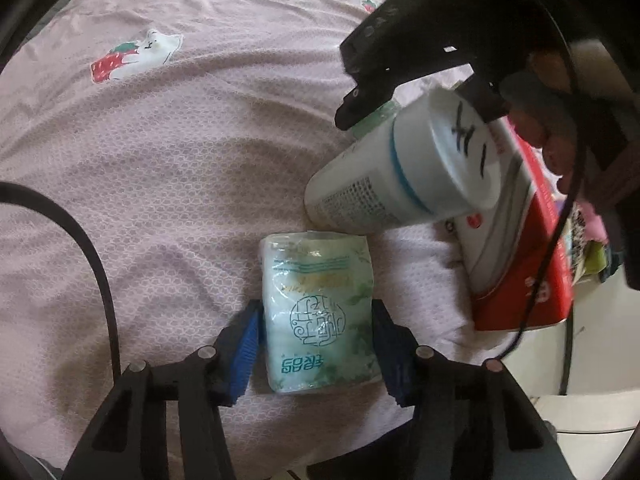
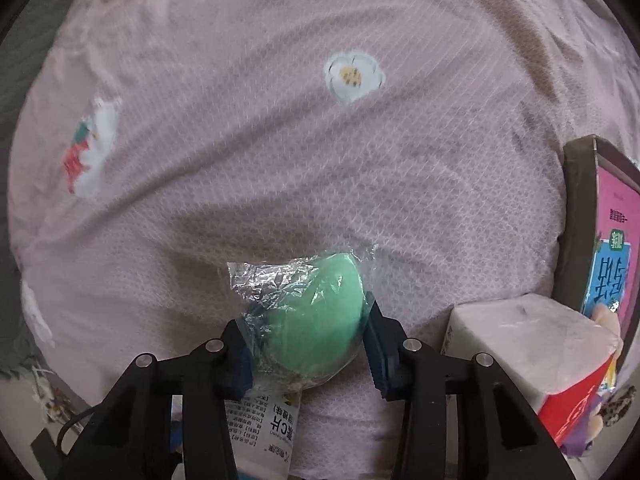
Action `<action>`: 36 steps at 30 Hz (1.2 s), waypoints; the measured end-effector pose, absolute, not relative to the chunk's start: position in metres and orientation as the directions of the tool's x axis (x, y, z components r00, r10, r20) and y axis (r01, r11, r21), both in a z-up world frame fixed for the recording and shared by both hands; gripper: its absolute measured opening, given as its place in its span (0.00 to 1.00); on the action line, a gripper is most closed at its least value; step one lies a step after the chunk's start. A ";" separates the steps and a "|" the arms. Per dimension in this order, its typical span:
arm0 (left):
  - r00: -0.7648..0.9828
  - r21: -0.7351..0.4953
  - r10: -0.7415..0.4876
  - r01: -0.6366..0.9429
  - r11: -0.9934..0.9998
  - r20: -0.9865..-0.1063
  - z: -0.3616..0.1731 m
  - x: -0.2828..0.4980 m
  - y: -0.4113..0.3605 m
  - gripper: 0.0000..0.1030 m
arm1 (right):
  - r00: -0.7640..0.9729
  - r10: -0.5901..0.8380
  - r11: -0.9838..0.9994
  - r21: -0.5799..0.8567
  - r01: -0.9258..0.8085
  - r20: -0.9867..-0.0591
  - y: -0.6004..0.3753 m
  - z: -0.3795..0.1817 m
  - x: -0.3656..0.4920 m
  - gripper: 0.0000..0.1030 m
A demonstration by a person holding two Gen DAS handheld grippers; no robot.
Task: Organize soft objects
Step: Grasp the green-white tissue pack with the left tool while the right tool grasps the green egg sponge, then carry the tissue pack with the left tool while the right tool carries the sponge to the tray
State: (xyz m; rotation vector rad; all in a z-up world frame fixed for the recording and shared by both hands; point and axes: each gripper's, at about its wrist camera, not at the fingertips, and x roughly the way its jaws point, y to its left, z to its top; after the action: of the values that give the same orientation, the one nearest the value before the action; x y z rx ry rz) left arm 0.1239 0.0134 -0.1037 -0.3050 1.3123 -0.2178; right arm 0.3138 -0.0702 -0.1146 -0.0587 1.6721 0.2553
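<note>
A bed fills nearly both views, covered by a dusty-pink bedsheet (image 1: 168, 184) with a fine woven lattice pattern, creased in long shallow folds. Printed on it are a white bear hugging a strawberry (image 1: 134, 56) and, in the right wrist view, a white flower with a yellow centre (image 2: 354, 74) (a second bear print shows blurred at the left there). Daylight falls soft and even, with dim shadows lying across the cloth. Past the bed's edge at the lower right of the left wrist view lies a pale floor (image 1: 592, 368). No walls or windows show.
</note>
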 end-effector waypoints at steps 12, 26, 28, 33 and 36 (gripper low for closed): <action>0.316 -0.391 -0.366 -0.018 0.920 -0.875 -0.075 0.114 0.036 0.45 | 0.056 0.328 0.937 0.317 -0.148 -0.943 -0.108 -0.048 0.310 0.44; 0.424 -0.346 -0.318 0.011 0.938 -0.848 -0.012 0.078 0.036 0.45 | 0.271 0.497 0.865 0.446 -0.228 -0.825 -0.133 0.063 0.265 0.44; 0.442 -0.341 -0.318 0.030 0.940 -0.839 0.003 0.076 0.031 0.45 | 0.298 0.510 0.858 0.453 -0.241 -0.807 -0.142 0.075 0.256 0.44; 0.473 -0.323 -0.330 0.100 0.941 -0.817 0.035 0.079 0.003 0.45 | 0.370 0.514 0.857 0.445 -0.261 -0.774 -0.184 0.109 0.229 0.44; 0.481 -0.323 -0.356 0.153 0.934 -0.801 0.052 0.084 -0.023 0.45 | 0.409 0.490 0.871 0.420 -0.254 -0.770 -0.219 0.124 0.213 0.44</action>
State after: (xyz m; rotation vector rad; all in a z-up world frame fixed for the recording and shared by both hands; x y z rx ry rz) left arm 0.0838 -0.0228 0.0516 -0.2195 1.0241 -0.3134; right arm 0.2127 -0.2192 0.1243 0.2534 1.0506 0.4748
